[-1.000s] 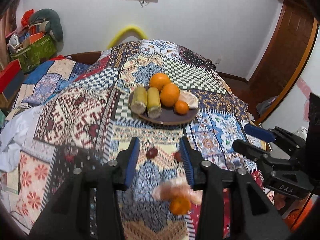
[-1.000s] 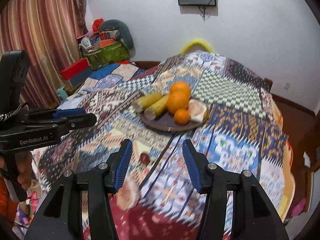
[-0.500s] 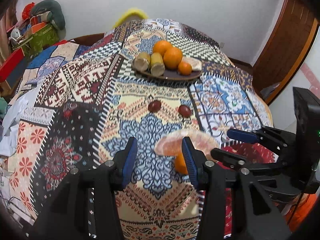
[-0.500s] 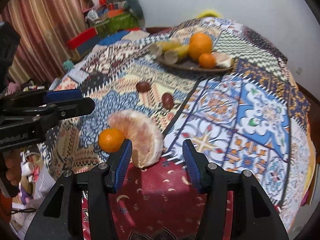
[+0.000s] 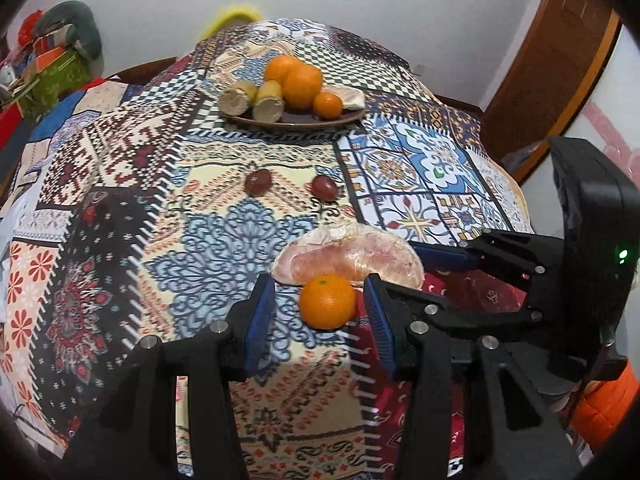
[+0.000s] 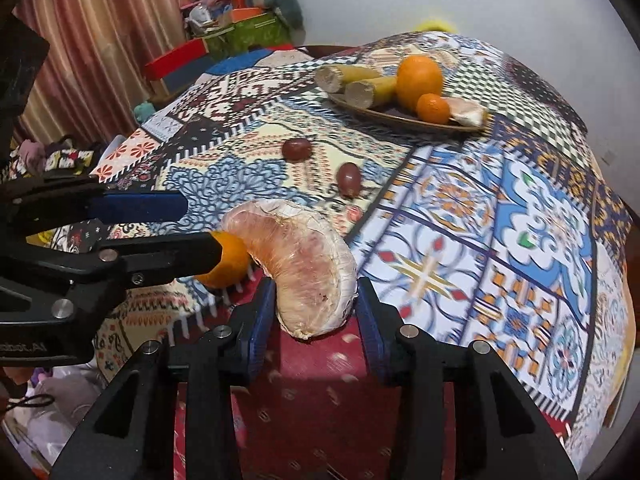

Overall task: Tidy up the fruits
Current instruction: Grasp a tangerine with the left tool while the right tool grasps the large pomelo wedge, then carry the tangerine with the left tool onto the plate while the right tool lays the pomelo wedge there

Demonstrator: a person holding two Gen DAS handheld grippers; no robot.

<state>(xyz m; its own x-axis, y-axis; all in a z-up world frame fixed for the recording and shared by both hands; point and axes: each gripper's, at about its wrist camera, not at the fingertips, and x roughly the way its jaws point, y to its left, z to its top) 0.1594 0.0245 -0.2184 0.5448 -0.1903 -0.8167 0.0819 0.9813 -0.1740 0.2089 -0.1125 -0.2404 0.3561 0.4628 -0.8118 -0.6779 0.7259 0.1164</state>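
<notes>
A small orange (image 5: 327, 301) lies on the patterned cloth at the table's near edge, between the open fingers of my left gripper (image 5: 320, 314). Right behind it lies a peeled pomelo wedge (image 5: 348, 261). In the right wrist view my right gripper (image 6: 314, 316) is open around the near end of that wedge (image 6: 304, 264), the pads close to its sides. The orange (image 6: 228, 258) shows partly behind the left gripper's finger (image 6: 160, 258). A dark plate (image 5: 296, 122) at the far side holds two oranges, a small orange, two corn pieces and another wedge.
Two dark red fruits (image 5: 258, 182) (image 5: 325, 187) lie on the cloth between the plate and the near fruits. The table edge drops off just below the grippers. Boxes and clutter (image 6: 240, 28) stand by the curtain at the left. A wooden door (image 5: 552, 60) is at the right.
Both grippers have come down and forward to the near table edge. The left one now brackets the small orange and the right one brackets the pomelo wedge; both stayed open.
</notes>
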